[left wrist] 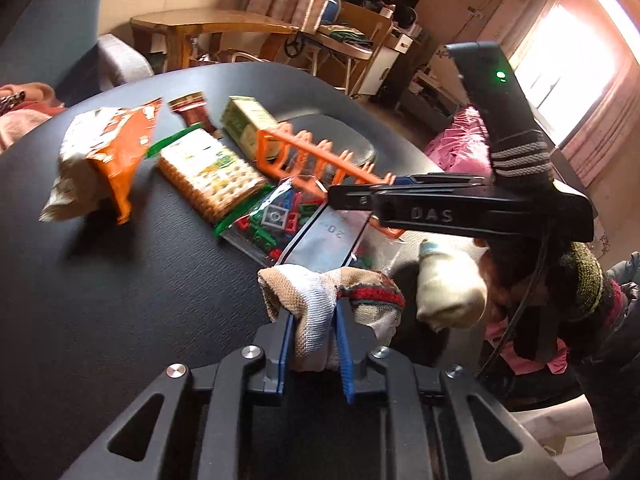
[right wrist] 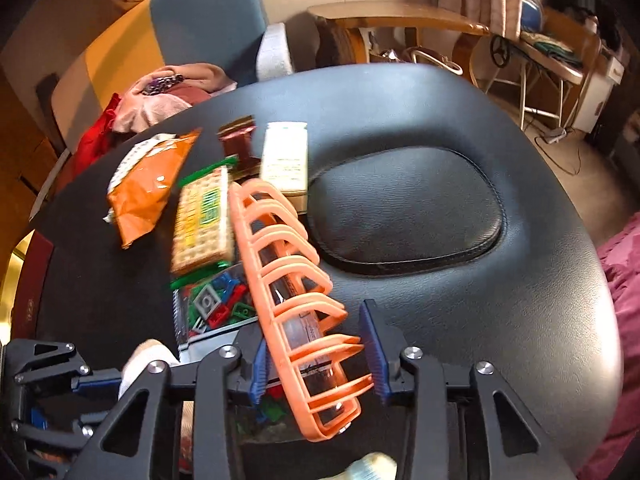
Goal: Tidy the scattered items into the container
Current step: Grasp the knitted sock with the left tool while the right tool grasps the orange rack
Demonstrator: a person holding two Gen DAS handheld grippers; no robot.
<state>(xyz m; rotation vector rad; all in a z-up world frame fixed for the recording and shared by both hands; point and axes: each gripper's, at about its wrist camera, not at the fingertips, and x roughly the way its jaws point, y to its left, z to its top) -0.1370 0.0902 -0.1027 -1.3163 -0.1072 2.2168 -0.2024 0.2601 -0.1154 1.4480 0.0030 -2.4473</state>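
My left gripper (left wrist: 314, 320) is shut on a beige, white and red sock (left wrist: 320, 300) above the near edge of the black padded table (left wrist: 120, 280). My right gripper (right wrist: 316, 352) is open, its jaws on either side of an orange slotted basket (right wrist: 288, 280) that is tipped on its side; in the left wrist view the gripper (left wrist: 360, 196) meets the basket (left wrist: 312, 156) end-on. On the table lie an orange snack bag (left wrist: 108, 152), a cracker pack (left wrist: 208, 176), a zip bag of toy bricks (left wrist: 276, 220), a brown packet (left wrist: 192, 112) and a green-and-cream box (left wrist: 248, 124).
A rolled cream sock (left wrist: 448, 292) sits at the table's right edge. An oval headrest pad (right wrist: 408, 216) is set into the table. A blue chair (right wrist: 212, 24) with pink clothes (right wrist: 160, 96) stands behind; a wooden table (left wrist: 212, 28) and shelves lie further back.
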